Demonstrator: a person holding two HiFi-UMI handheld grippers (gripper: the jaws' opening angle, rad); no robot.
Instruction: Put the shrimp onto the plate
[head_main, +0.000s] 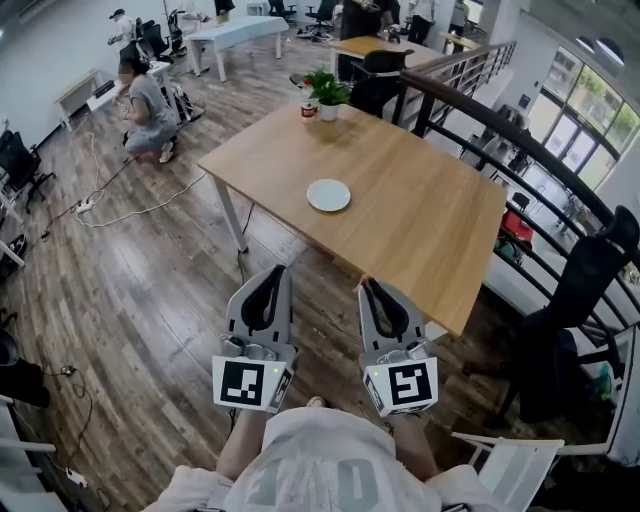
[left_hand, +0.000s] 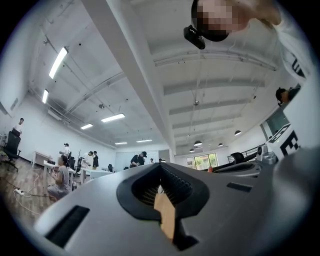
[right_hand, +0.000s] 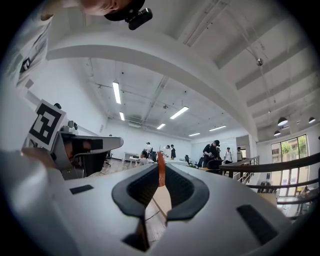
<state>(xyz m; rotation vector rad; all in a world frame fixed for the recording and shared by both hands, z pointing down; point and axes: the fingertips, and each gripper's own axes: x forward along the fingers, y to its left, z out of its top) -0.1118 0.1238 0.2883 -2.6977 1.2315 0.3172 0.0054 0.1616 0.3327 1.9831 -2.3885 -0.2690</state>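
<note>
The left gripper (head_main: 277, 272) and the right gripper (head_main: 366, 288) are held side by side close to the person's body, short of the table (head_main: 420, 210). Each is a smooth grey shell with a black ribbed lining that curves into a teardrop opening, and each carries a cube with black-and-white square markers at its rear. The table is a pale wooden slab with a matt grain on thin white legs, standing on darker plank flooring (head_main: 150, 290). Near its middle lies the round white plate (head_main: 329, 195), glossy and shallow. A leafy potted plant (head_main: 327, 92) and a small red can (head_main: 309, 110) stand together at the far edge.

The right gripper view shows what the head view barely does: a thin orange-red shrimp (right_hand: 161, 172) stands upright, pinched between the jaw tips. From above it is only an orange fleck at the tip, well apart from the plate. The left gripper view shows its jaws clenched tip against tip, with bare wood seen through the opening behind them. Only the head view takes in the dark curved railing (head_main: 520, 140) beside the table (and a person crouching (head_main: 150, 110) on the floor far off).
</note>
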